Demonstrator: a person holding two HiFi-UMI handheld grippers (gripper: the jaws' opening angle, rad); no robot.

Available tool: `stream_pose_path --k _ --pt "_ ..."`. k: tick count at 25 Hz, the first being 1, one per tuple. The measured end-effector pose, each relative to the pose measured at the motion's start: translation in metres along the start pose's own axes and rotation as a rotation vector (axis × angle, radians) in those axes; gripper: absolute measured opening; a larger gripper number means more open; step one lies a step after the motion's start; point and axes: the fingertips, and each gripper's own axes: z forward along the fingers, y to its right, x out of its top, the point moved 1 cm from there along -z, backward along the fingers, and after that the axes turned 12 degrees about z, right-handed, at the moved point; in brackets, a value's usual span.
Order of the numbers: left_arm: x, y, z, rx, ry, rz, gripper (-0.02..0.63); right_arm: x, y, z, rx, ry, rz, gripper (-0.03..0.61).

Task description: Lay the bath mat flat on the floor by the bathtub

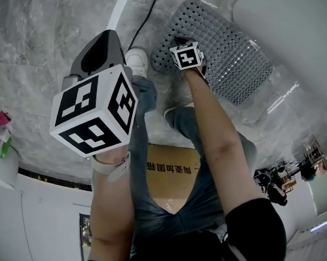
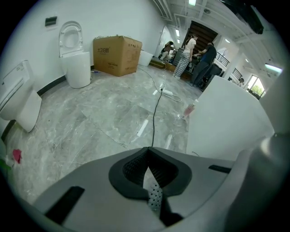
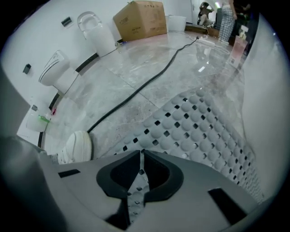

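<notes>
The grey perforated bath mat [image 1: 228, 48] lies on the marble floor beside the white bathtub [image 1: 296, 30]. My right gripper [image 1: 183, 47] points steeply down at the mat's near left edge. In the right gripper view its jaws [image 3: 141, 154] are nearly together, with a strip of the mat [image 3: 204, 131] pinched between them. My left gripper [image 1: 110, 37] hangs higher, left of the mat and apart from it. Its jaw tips [image 2: 147, 152] touch. A small dotted grey strip shows in the gap behind them; I cannot tell what it is.
A black cable [image 1: 149, 14] runs across the floor past the mat's left side. The person's white shoe [image 1: 137, 61] stands by the mat's near corner. A cardboard box [image 2: 117, 55] and toilets [image 2: 74, 59] stand by the far wall. People [image 2: 195, 59] stand at the back.
</notes>
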Motion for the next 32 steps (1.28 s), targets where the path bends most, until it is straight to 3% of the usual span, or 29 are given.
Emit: stream_pose_path --k 4,11,16,24,28,32 --pt "0.002 0.031 0.008 -0.046 0.005 0.055 0.017 0.004 0.015 -0.029 -0.019 0.052 0.032 0.026" --pt "0.007 0.073 0.017 -0.100 0.016 0.142 0.017 0.009 0.041 -0.094 0.009 0.134 0.139 0.026" --pt "0.003 0.112 0.021 -0.182 0.024 0.170 0.017 0.014 0.050 -0.157 0.038 0.219 0.211 0.026" --pt "0.003 0.175 0.002 -0.263 0.036 0.396 0.017 -0.004 0.039 -0.260 0.079 0.269 0.253 0.026" --pt "0.011 0.201 -0.021 -0.297 0.056 0.507 0.017 -0.006 0.042 -0.317 0.083 0.343 0.281 0.026" --pt "0.028 0.229 -0.057 -0.373 0.087 0.558 0.017 -0.007 0.050 -0.387 0.069 0.433 0.314 0.025"
